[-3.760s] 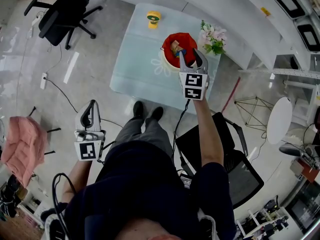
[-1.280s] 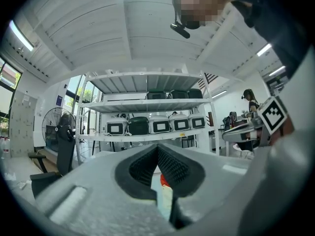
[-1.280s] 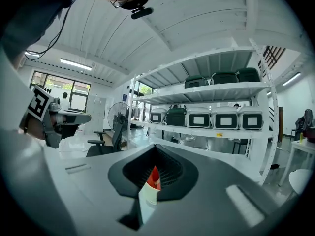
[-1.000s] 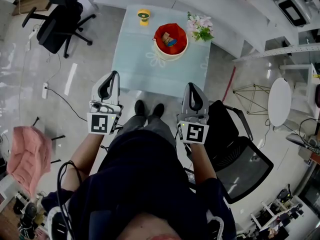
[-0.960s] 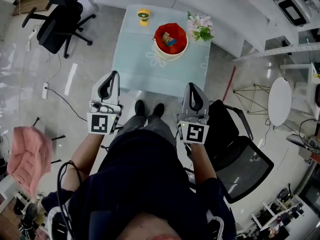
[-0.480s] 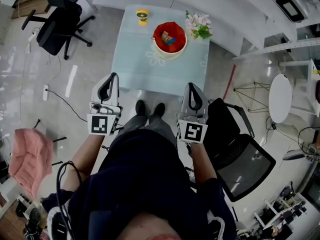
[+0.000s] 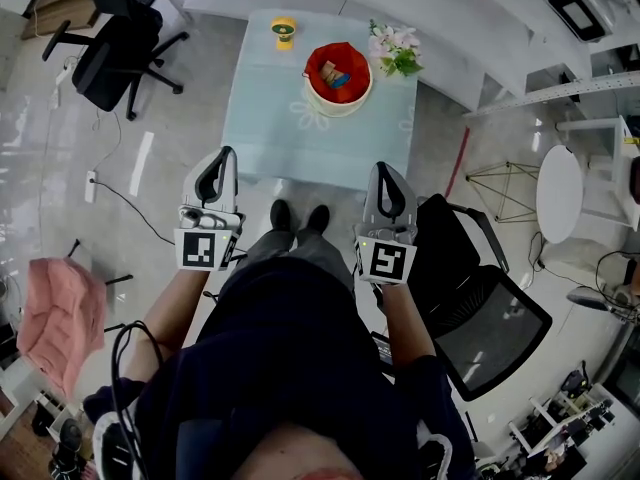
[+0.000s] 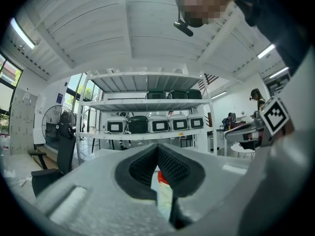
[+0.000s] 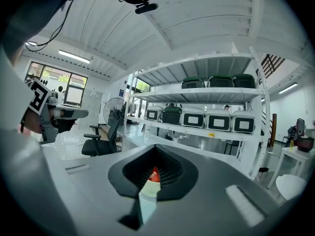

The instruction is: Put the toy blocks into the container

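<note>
The pale glass worktop (image 7: 270, 118) stands on the shiny floor straight ahead of the standing person, whose shoes sit just short of its near edge. A black office chair (image 7: 110, 38) is off to the far left and a second dark chair (image 7: 490, 318) is close on the person's right.

On the far half of the worktop stands the container (image 7: 340, 104), a round red-lined tub with a cream wall. A small yellow toy (image 7: 285, 32) is to its left and a bunch of flowers (image 7: 395, 50) just beside it on the right. The toy blocks (image 7: 333, 73) lie inside the container (a brown one and a blue one can be made out, hardly more). No block shows on the worktop outside it, so the task looks finished or close to it.

Both grippers are held near the body, level and side by side, pointing at the worktop. The left gripper (image 7: 226, 154) has its jaws pressed together at the tips with nothing between them. The right gripper (image 7: 384, 168) is likewise fully closed and empty. In each gripper view only the red of the container shows through the slit below the tips.

The container lies forward of both grippers, across the whole near part of the worktop and well apart from them. It sits between their two lines, closer to the right one, so the right hand would have the shorter reach.
</note>
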Available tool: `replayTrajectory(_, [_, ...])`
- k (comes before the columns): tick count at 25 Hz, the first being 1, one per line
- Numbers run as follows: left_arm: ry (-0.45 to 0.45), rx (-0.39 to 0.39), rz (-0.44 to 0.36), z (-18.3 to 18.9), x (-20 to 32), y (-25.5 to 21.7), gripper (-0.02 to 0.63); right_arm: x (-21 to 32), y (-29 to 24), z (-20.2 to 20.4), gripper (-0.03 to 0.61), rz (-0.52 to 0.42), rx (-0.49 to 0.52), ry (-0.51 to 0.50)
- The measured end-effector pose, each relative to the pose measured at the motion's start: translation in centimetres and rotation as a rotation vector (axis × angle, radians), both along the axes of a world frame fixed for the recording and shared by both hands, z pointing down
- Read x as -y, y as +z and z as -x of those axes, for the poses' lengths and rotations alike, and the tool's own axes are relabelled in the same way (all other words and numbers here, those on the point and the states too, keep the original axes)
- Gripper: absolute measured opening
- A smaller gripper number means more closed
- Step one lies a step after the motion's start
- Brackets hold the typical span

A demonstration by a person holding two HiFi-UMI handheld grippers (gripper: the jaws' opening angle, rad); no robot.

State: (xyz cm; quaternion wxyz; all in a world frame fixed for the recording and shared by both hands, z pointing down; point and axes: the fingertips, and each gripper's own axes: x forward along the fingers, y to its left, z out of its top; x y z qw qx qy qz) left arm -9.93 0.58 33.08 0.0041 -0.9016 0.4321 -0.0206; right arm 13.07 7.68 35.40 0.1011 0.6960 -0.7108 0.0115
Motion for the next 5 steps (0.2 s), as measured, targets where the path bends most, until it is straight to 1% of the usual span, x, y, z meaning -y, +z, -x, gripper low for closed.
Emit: replayTrajectory(5, [-0.012, 0.02, -0.025, 0.52, -0.11, 0.46, 0.005, 0.03, 0.12, -0.08, -0.003, 0.004, -0.005, -0.002])
